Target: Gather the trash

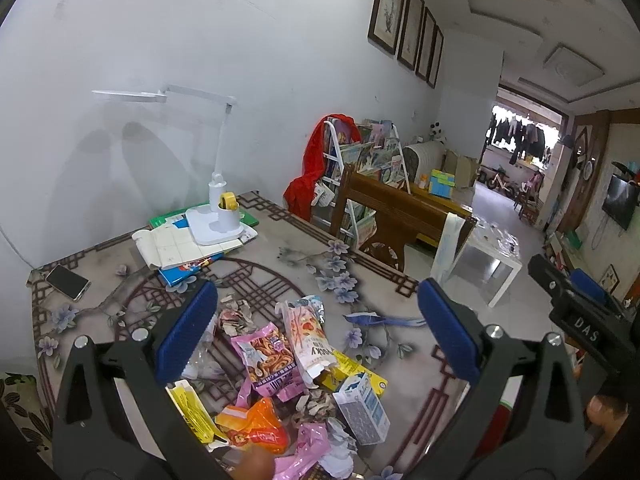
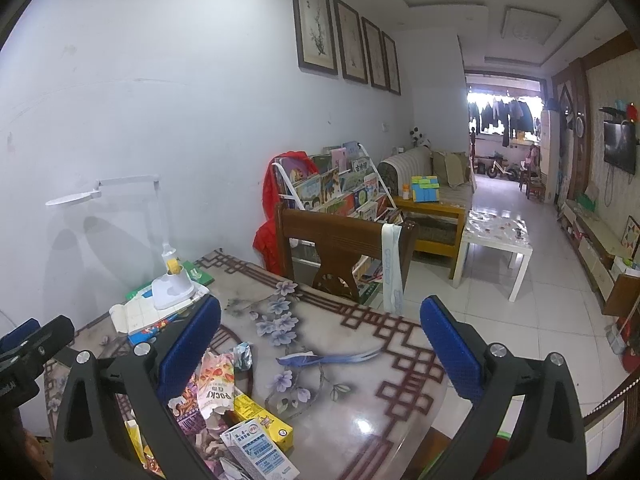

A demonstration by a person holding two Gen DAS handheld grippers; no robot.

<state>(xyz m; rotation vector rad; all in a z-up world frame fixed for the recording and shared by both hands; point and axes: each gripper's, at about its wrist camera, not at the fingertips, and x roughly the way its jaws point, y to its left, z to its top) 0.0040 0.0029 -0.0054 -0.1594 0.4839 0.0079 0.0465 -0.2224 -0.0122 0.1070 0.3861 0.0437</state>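
**Both grippers hovering open over the trash pile**

Left gripper (image 1: 316, 332): jaws standing wide apart, holding nothing, hanging above the heap of trash (image 1: 288, 380) on the desk (image 1: 280, 256). Right gripper (image 2: 320, 348): jaws equally wide, holding nothing, sitting over bare desk just right of the heap.

Counting what is lying between and below the left gripper's fingers:
- one pink snack wrapper (image 1: 270, 358)
- one Pocky pouch (image 1: 308, 340), torn at its near end, touching the pink wrapper
- one yellow box (image 1: 352, 370), partly under the pouch
- one small white-and-blue milk carton (image 1: 362, 408) on its side, beside the yellow box
- one orange wrapper (image 1: 256, 426)
- one pink plastic bag (image 1: 308, 446) at the near edge
- crumpled paper bits scattered among these; count cannot be told.

Farther out on the desk:
- one phone (image 1: 67, 282) lying flat at the left
- one white desk lamp (image 1: 216, 216) standing on a stack of books (image 1: 184, 252).

One wooden chair (image 1: 384, 208) is standing at the far edge, and four framed pictures (image 2: 346, 40) are hanging on the wall.
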